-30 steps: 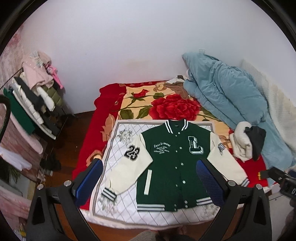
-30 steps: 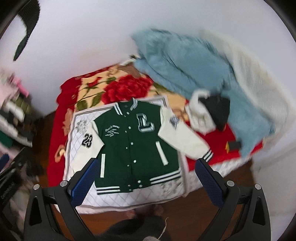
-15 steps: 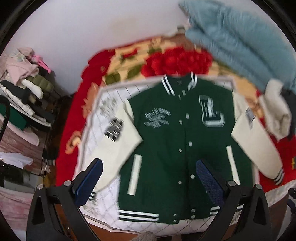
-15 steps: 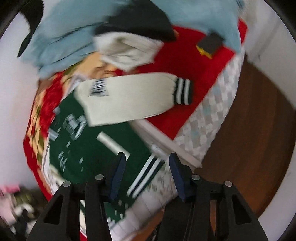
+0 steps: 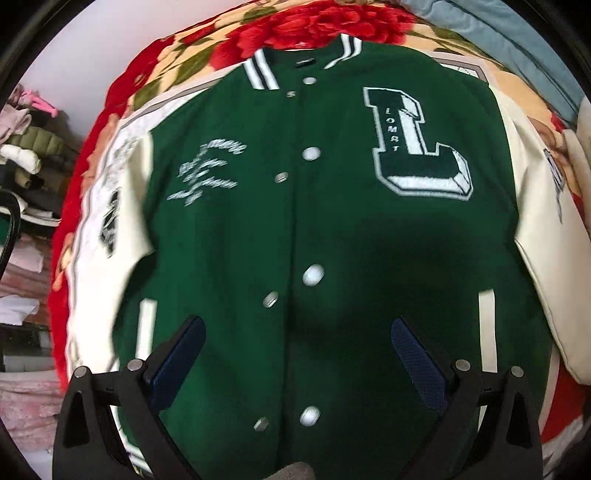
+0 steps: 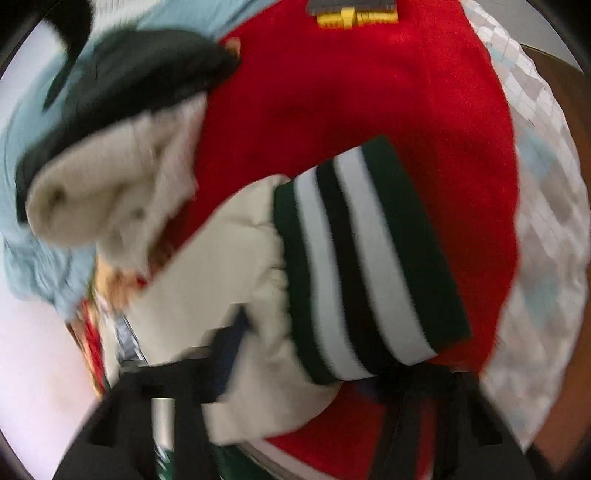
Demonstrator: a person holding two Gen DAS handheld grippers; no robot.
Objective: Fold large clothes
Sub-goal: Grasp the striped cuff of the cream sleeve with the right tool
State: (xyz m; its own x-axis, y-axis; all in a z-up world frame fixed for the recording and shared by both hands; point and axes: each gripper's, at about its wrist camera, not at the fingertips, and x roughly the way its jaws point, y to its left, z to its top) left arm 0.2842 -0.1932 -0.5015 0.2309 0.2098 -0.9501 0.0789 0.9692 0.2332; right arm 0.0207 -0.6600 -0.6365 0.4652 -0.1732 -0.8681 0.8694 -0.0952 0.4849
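Jacket (image 5: 332, 229) work has only just begun: a second ago I was looking at the whole bed from well above, and now both of my grippers have dropped right onto the garment. My right gripper (image 6: 295, 365) has rolled over and come down at the end of the cream sleeve (image 6: 229, 280); its jaws are closing, with sleeve cloth bunched between them just short of the striped cuff (image 6: 369, 258), though blur keeps me from saying the pads bite yet. My left gripper (image 5: 295, 354) hangs over the lower front of the green body near the snaps, jaws wide apart and holding nothing. The jacket lies face up, buttoned and spread flat on the quilted sheet (image 5: 140, 122) over the red rose blanket (image 5: 332, 26). I judge the first fold, bringing this sleeve across the chest, is about to start.
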